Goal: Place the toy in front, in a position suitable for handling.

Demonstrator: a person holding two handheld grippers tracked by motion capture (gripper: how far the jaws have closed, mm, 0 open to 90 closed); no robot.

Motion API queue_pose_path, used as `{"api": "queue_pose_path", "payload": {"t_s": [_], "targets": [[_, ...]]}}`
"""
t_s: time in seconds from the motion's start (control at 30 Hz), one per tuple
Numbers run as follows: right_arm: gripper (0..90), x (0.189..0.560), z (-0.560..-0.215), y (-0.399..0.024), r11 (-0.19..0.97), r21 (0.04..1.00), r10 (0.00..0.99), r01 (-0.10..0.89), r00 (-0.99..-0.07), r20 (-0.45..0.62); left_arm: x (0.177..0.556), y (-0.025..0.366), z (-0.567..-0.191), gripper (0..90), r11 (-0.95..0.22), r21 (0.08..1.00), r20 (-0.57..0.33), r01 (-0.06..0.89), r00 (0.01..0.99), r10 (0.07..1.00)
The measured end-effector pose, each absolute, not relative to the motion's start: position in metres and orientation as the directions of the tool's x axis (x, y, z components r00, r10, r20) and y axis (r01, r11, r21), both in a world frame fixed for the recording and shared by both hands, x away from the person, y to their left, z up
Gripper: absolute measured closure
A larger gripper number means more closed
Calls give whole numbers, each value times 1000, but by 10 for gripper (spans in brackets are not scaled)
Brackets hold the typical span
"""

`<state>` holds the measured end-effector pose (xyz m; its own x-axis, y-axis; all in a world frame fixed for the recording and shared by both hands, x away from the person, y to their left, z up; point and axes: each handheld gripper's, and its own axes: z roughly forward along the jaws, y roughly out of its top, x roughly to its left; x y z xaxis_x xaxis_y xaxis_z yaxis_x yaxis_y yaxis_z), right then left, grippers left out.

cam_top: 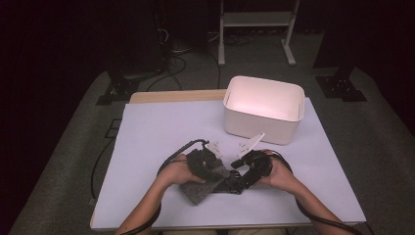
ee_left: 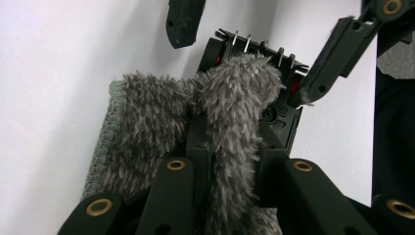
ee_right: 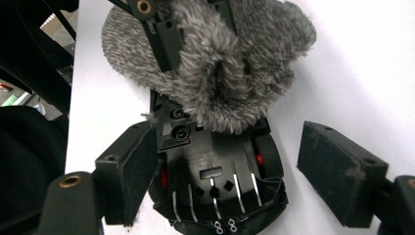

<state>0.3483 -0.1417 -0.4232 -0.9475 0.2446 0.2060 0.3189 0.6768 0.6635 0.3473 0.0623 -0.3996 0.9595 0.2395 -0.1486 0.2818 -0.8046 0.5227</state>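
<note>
In the high view, the fluffy grey cloth (cam_top: 201, 188) lies near the counter's (cam_top: 147, 142) front edge, partly over a black plastic toy car (cam_top: 230, 185).

In the left gripper view, the left claw (ee_left: 230, 142) is clenched on the cloth; pulling could drag the car.

In the right gripper view, the right claw (ee_right: 222, 166) is released around the car (ee_right: 215, 181), which may slip.

On my desk (cam_top: 161, 127), the bin (cam_top: 263, 108) sits at the far right. At the near edge, centre, the cloth (cam_top: 199, 190) lies draped over the toy car (ee_right: 215, 181), between my left hand-held gripper (cam_top: 215, 169) and right hand-held gripper (cam_top: 240, 180).
</note>
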Motion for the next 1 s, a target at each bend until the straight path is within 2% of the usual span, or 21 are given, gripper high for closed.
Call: {"api": "queue_pose_path", "payload": {"t_s": [0.27,0.73,1.0], "targets": [[218,349,-428,-139,686,650,242,328,-945,222,347,62,-399,742,-806,523,-148,279,960,236],[233,354,-440,-142,677,615,255,405,-912,320,346,60,-396,738,-816,519,-147,256,967,210],[239,353,-442,-143,667,622,254,410,-910,327,348,63,-393,733,-814,519,-136,262,965,224]]}}
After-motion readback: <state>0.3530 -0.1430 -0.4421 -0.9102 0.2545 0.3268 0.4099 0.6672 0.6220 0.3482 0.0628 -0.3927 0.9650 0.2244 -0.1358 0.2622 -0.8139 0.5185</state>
